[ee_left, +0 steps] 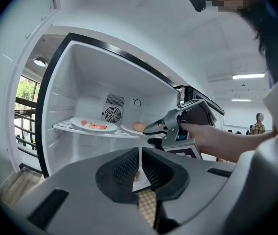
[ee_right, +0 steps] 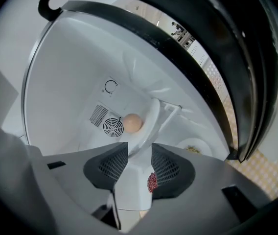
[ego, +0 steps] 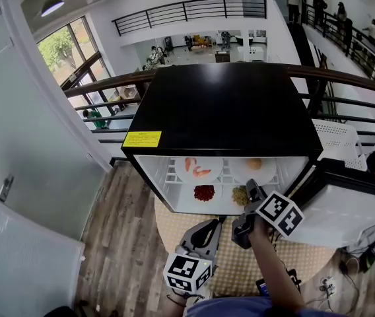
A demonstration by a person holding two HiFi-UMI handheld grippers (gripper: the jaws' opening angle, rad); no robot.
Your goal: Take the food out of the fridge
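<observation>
The small black fridge (ego: 227, 107) stands open. Its upper shelf carries a plate of shrimp (ego: 199, 170) and a plate with a round bun (ego: 254, 164). Below lie a plate of red beans (ego: 204, 193) and a plate of greenish food (ego: 240, 195). My right gripper (ego: 250, 191) reaches into the fridge's right side, rolled over, jaws open. The rim of the bun plate (ee_right: 149, 124) runs in between them, and I cannot see the pads pressing on it. My left gripper (ego: 215, 224) is shut and empty, hanging in front of the fridge below the shelf (ee_left: 80, 130).
The fridge door (ego: 346, 203) hangs open to the right. A round woven mat (ego: 240, 263) lies on the wooden floor under me. A white wall (ego: 29, 164) stands on the left. A railing (ego: 346, 84) runs behind the fridge, with people far off.
</observation>
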